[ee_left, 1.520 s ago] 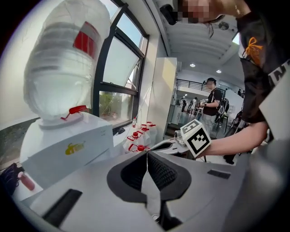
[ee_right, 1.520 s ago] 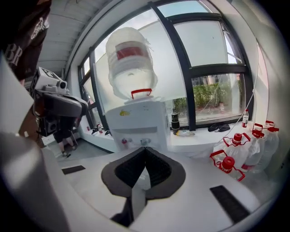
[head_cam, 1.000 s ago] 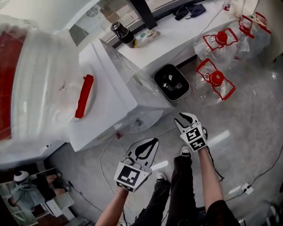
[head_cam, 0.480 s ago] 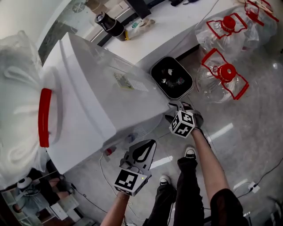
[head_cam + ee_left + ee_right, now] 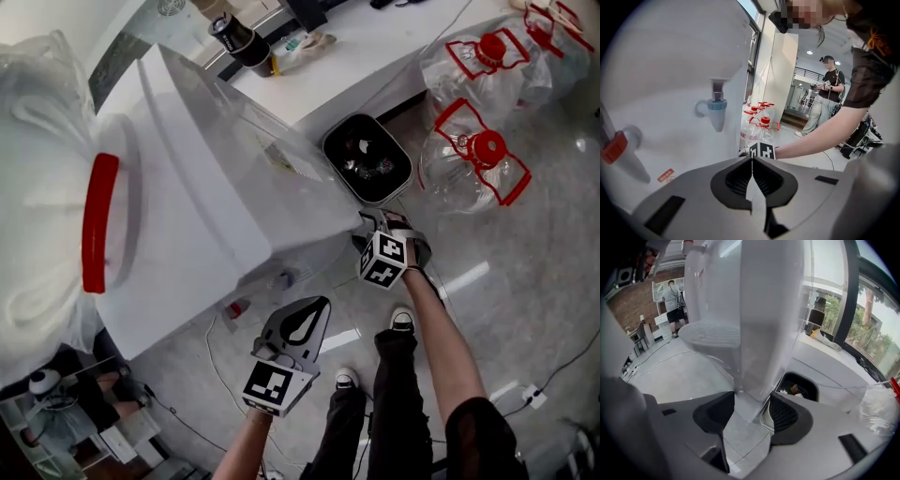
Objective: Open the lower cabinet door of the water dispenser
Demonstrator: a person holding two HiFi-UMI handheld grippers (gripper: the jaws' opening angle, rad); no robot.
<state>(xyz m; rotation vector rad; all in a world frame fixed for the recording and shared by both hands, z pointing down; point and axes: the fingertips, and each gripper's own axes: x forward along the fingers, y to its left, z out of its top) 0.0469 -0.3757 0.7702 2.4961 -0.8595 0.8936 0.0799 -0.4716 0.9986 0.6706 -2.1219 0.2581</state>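
The white water dispenser (image 5: 216,206) stands at the left, seen from above, with a large bottle and its red handle (image 5: 98,220) on top. My right gripper (image 5: 373,228) is down at the dispenser's lower right corner. In the right gripper view its jaws (image 5: 752,401) stand wide and are closing, with the cabinet's white corner edge (image 5: 752,380) between the tips; no pad visibly presses on it. My left gripper (image 5: 322,305) hangs shut and empty in front of the dispenser. In the left gripper view it (image 5: 751,159) faces the blue tap (image 5: 716,110) and the red tap (image 5: 616,145).
A black bin (image 5: 367,159) sits just behind the right gripper. Empty water bottles with red handles (image 5: 478,159) lie on the floor at the right. A white counter (image 5: 375,56) carries a black flask (image 5: 234,39). Cables (image 5: 525,394) cross the floor. Another person (image 5: 825,93) stands far off.
My right gripper rolled, sank and moved from above the floor to the dispenser's lower right corner, and its jaws spread. My left gripper sank a little and stayed shut.
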